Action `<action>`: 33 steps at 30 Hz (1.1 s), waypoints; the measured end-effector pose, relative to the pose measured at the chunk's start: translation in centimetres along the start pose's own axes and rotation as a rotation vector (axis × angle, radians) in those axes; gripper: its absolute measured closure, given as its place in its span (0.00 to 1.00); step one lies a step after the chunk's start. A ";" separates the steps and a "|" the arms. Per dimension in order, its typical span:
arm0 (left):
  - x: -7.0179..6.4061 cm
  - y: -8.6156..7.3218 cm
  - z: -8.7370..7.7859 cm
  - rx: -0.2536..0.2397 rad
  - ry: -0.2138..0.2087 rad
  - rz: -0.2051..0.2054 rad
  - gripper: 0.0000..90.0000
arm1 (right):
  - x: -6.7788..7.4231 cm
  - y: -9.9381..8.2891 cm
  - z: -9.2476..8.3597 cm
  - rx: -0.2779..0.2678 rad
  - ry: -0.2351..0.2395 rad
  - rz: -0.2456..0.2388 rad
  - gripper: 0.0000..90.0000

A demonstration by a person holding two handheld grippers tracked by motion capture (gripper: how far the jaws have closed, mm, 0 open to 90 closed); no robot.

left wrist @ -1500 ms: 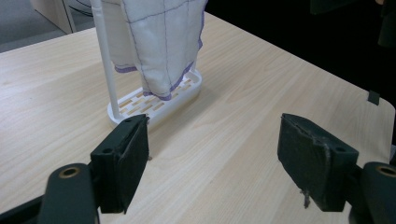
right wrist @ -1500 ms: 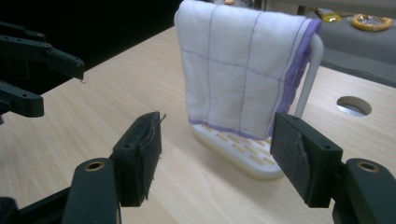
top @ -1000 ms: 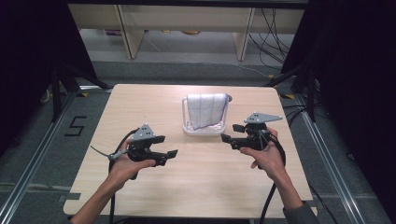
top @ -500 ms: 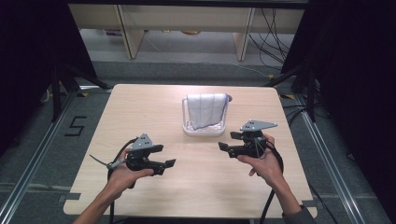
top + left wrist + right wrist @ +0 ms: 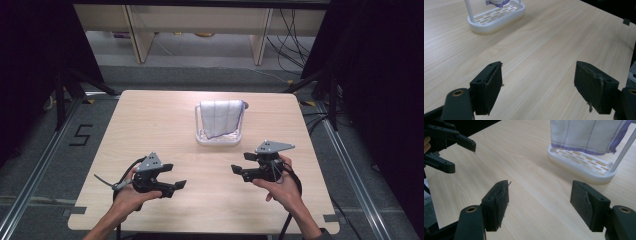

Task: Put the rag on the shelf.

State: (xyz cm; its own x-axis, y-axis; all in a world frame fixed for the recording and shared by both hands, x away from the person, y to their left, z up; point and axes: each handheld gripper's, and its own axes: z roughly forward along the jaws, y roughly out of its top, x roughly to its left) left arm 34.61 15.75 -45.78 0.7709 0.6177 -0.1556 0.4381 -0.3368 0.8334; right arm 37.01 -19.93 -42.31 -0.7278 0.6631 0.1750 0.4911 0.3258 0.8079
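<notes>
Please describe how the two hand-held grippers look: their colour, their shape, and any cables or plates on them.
Both are black. The left hand-held gripper and the right hand-held gripper each carry a grey three-cornered plate on top, and a black cable trails from each toward the person. Each has two jaws with flat, dark, rectangular pads, worn and frayed at the edges, and brass-coloured rivets at the pivots. The forearms are bare.

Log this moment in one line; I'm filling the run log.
left hand-held gripper: open, empty | right hand-held gripper: open, empty | white checked cloth: draped on white slotted plastic rack
</notes>
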 end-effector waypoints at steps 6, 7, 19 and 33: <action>0.2 -1.6 -0.3 0.009 0.005 -0.014 0.25 | 0.7 -1.0 0.5 0.025 -0.006 0.022 0.33; 0.2 -1.8 -0.5 0.019 0.003 -0.011 0.25 | 0.8 -1.2 0.7 0.017 0.002 0.011 0.33; -0.1 -4.7 -0.9 0.050 0.025 -0.022 0.25 | 1.9 -3.8 1.3 0.055 0.034 0.048 0.26; -2.0 -6.1 -1.1 0.062 0.006 -0.022 0.25 | 3.3 -6.6 1.0 0.099 0.062 0.065 0.20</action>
State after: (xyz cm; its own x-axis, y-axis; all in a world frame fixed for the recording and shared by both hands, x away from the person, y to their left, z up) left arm 29.88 17.37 -49.94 0.7577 0.6300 -0.1704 0.4830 -0.3658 0.7955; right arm 31.84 -19.23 -47.66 -0.7199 0.6428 0.2618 0.5804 0.3506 0.7350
